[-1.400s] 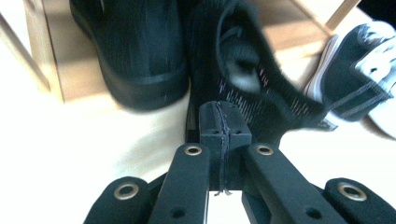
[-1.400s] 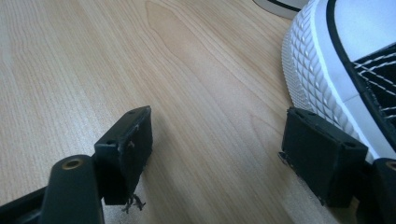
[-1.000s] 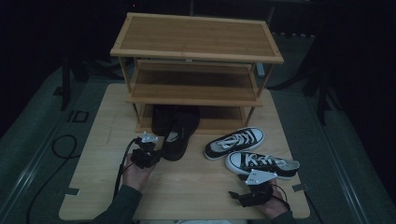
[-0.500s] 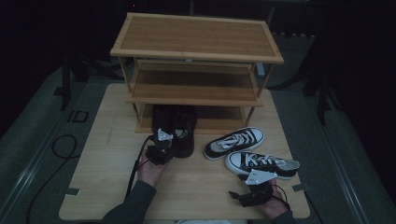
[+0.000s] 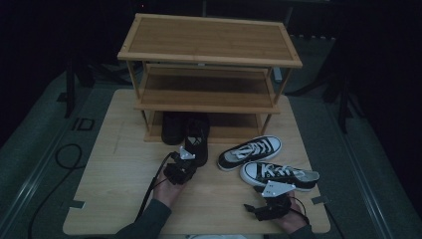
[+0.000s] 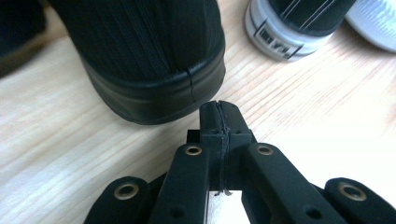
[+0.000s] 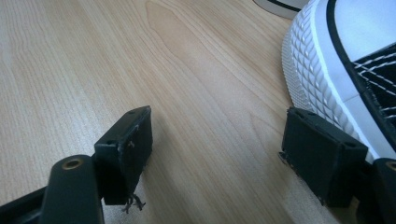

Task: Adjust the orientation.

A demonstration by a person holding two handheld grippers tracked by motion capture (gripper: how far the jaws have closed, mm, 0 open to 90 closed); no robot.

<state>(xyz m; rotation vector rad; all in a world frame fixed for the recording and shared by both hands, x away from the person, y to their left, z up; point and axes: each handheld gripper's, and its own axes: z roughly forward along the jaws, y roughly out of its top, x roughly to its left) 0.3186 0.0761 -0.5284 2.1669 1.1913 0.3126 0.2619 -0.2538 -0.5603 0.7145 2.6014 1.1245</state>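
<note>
A black shoe [image 5: 197, 138] lies toe-in under the lowest shelf of the wooden shoe rack [image 5: 209, 40], beside a second black shoe [image 5: 172, 128]. My left gripper [image 5: 185, 164] is shut and holds nothing. In the left gripper view its tips [image 6: 219, 112] sit just behind the black shoe's heel [image 6: 154, 60]. Two black-and-white sneakers [image 5: 250, 151] [image 5: 279, 174] lie on the table to the right. My right gripper [image 5: 267, 205] stands open near the front edge. In the right gripper view the right gripper [image 7: 224, 144] is low over the wood, with the near sneaker's white toe [image 7: 322, 56] beside its right finger [image 7: 322, 161].
The rack's two upper shelves are bare. A sneaker heel [image 6: 287, 32] lies right of the black shoe in the left gripper view. The wooden table [image 5: 119, 169] has free room at the left and front. A black cable [image 5: 64, 154] loops on the floor at the left.
My left gripper has moved right and now sits behind the black shoe's heel. That shoe has slid a little farther under the rack. The right gripper has stayed where it was.
</note>
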